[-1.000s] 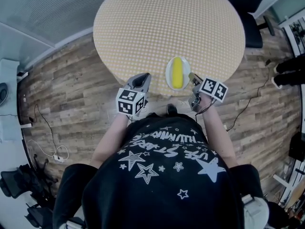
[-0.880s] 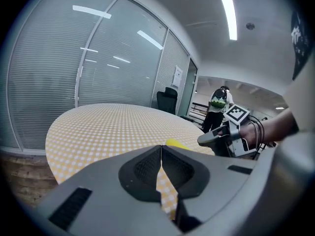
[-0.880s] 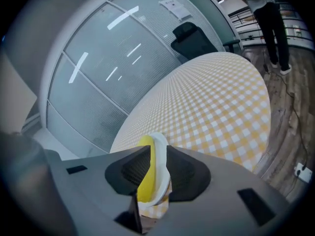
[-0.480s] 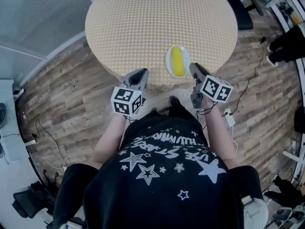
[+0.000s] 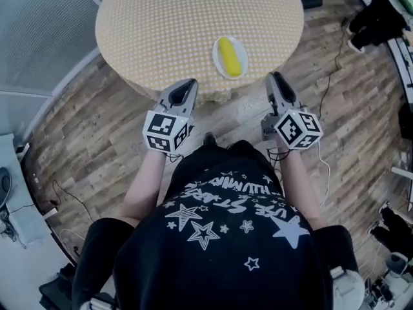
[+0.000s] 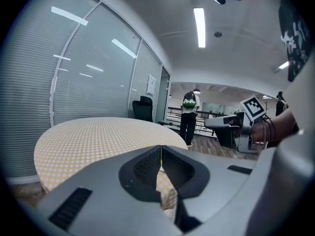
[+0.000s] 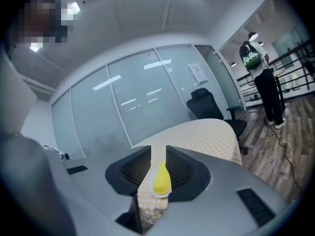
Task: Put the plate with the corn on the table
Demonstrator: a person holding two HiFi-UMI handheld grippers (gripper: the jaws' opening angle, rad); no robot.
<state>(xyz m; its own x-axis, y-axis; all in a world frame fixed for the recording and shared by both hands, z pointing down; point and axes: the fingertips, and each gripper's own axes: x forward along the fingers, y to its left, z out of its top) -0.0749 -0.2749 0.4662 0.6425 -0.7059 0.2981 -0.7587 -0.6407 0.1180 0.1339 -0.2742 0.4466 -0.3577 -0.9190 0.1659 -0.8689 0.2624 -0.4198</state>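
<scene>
**Left side.** Glass partition with blinds (image 5: 39, 37), over wood-plank floor (image 5: 84, 128).

**Left gripper** (image 5: 182, 94). Held low over the floor, just short of the table's near edge. Jaws were together, only a hairline slit between the pads, and nothing was held. Marker cube (image 5: 164, 132) sat at its rear.

**Table** (image 5: 161, 18). Round, under a yellow checked cloth. It carried only the plate.

**Plate** (image 5: 217, 51). Small and white, it rested flat on the cloth near the edge closest to the person, towards the right half. No gripper touched it.

**Corn** (image 5: 230, 57). One yellow cob lay on the plate. Its long axis ran roughly away from the person, the near end leaning slightly right.

**Right gripper** (image 5: 276, 82). Over the floor, just off the table edge. Jaws stood slightly apart and empty, and the plate showed through the gap, well beyond the tips. The plate lay ahead and to the left of this gripper, and ahead and to the right of the other. The right looked marginally the nearer and was aimed straight at it.

**Surroundings.** A cable (image 5: 326, 166) trailed on the floor at right. A dark office chair (image 7: 206, 104) stood at the table's far side, with a standing person (image 6: 189, 117) in the distance. Nothing stood between either gripper and the plate.

**Status (judged).** Placement looked complete.
</scene>
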